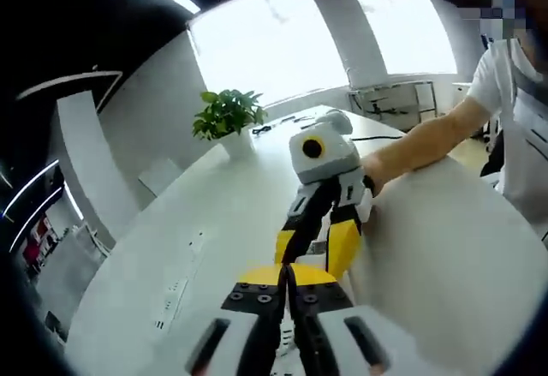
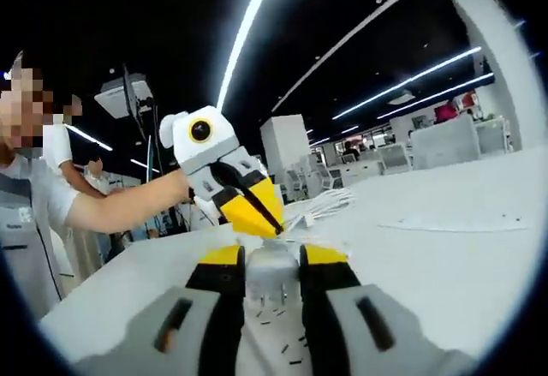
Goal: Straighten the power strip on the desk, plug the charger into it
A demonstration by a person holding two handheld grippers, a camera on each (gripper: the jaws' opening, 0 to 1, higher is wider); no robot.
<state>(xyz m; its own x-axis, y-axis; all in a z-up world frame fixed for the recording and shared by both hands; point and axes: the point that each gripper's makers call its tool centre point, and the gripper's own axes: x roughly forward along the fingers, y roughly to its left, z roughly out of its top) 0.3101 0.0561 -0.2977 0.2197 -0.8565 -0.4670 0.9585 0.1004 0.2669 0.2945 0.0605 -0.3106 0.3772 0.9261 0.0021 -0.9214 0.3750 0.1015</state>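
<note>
In the right gripper view my right gripper [image 2: 272, 258] is shut on a small white charger [image 2: 272, 280], held just above the white desk [image 2: 445, 282]. My left gripper [image 2: 259, 218] reaches in from the left, its yellow fingers pressed together right over the charger. In the left gripper view my left gripper [image 1: 287, 273] is shut, with nothing clearly between its tips. They almost touch the yellow fingers of the right gripper [image 1: 315, 252] coming in from the right. A flat white power strip [image 1: 175, 295] with small slots lies on the desk to the left, and appears again as a flat panel [image 2: 449, 222].
A potted plant [image 1: 227, 115] stands on the desk beyond the grippers, with dark cables [image 1: 282, 122] behind it. A bundle of white cable [image 2: 324, 205] lies past the charger. A person's arm [image 1: 428, 140] holds the right gripper. Other people stand beyond the desk edge [image 2: 81, 179].
</note>
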